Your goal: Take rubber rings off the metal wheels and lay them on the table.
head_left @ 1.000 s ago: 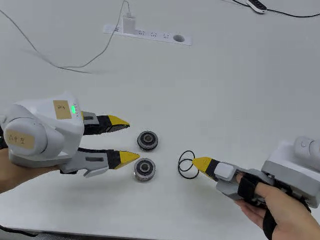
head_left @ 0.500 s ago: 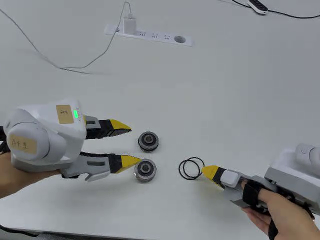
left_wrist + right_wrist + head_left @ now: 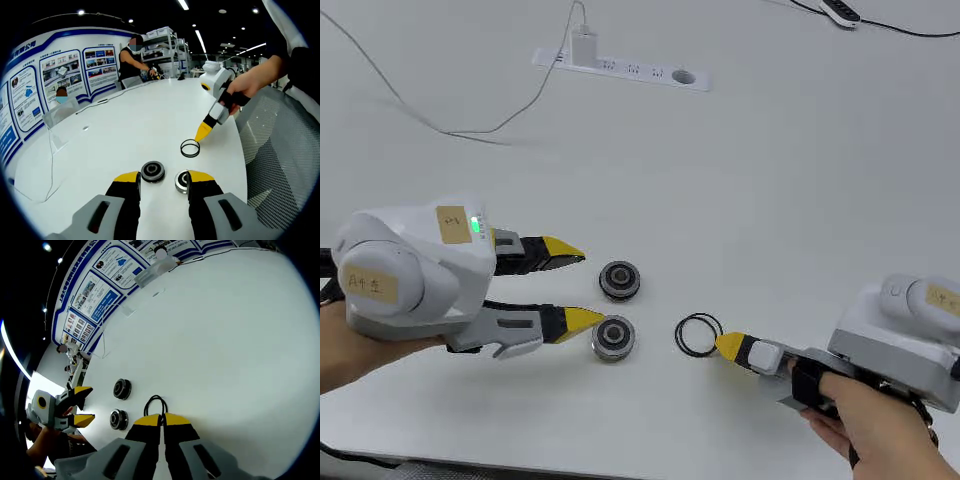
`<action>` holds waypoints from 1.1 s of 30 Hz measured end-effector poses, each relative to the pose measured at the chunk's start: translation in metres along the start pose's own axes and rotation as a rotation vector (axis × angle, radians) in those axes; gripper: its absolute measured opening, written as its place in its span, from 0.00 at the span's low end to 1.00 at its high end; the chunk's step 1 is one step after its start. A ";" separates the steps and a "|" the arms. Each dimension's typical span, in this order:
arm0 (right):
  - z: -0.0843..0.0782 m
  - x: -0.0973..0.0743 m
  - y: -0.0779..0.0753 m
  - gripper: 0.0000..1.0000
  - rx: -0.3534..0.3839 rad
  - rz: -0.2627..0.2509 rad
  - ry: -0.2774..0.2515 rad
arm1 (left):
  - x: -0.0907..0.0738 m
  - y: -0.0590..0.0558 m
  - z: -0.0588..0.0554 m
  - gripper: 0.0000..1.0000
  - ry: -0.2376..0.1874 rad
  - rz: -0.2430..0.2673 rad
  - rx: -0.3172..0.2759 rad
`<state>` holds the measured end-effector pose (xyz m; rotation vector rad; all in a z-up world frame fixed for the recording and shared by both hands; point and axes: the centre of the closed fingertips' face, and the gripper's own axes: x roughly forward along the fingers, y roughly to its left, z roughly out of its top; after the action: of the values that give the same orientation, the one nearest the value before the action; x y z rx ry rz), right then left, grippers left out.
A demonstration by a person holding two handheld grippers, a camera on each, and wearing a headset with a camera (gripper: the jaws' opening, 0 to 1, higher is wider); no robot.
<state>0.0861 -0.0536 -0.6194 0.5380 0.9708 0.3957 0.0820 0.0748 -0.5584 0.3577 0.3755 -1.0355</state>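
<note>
rubber rings (image 3: 698, 334), two thin black loops overlapping, lie flat on the white table (image 3: 770, 180) close to its near edge, round and favouring no direction. just left of them sit a far wheel (image 3: 619, 280) and a near wheel (image 3: 613, 337), both flat on a face with the bore pointing up. the left gripper (image 3: 592, 288) is spread wide and empty, its tips aimed at the wheels. the right gripper (image 3: 725, 345) is pressed closed on nothing, its tip at the rings' rim; contact cannot be told.
</note>
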 end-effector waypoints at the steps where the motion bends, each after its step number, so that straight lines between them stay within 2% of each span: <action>1: 0.001 -0.001 0.000 0.04 0.000 0.000 -0.005 | 0.000 -0.001 0.000 0.38 0.000 -0.001 0.001; 7: 0.003 -0.003 -0.002 0.07 -0.007 -0.007 -0.016 | 0.002 -0.002 0.000 0.38 -0.001 -0.006 0.001; 12: 0.002 -0.003 -0.001 0.08 -0.013 -0.004 -0.006 | 0.002 -0.002 0.000 0.37 -0.001 -0.008 -0.001; 15: -0.002 -0.003 -0.001 0.10 -0.052 -0.018 0.018 | 0.002 -0.002 0.001 0.37 -0.003 -0.007 -0.001; 20: 0.001 -0.004 -0.001 0.12 -0.123 -0.032 0.017 | 0.001 -0.001 0.001 0.37 -0.002 -0.005 -0.001; 22: 0.003 -0.003 0.004 0.14 -0.192 -0.011 0.012 | 0.001 -0.001 0.001 0.37 -0.004 -0.004 0.000; 25: 0.003 -0.001 0.011 0.15 -0.190 0.020 0.008 | 0.002 -0.001 0.001 0.37 -0.006 -0.005 -0.003; 33: 0.007 -0.003 0.018 0.17 -0.184 0.042 -0.016 | 0.003 0.000 0.000 0.37 0.000 -0.010 -0.005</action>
<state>0.0892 -0.0423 -0.6036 0.3948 0.8985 0.5124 0.0827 0.0726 -0.5598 0.3517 0.3798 -1.0443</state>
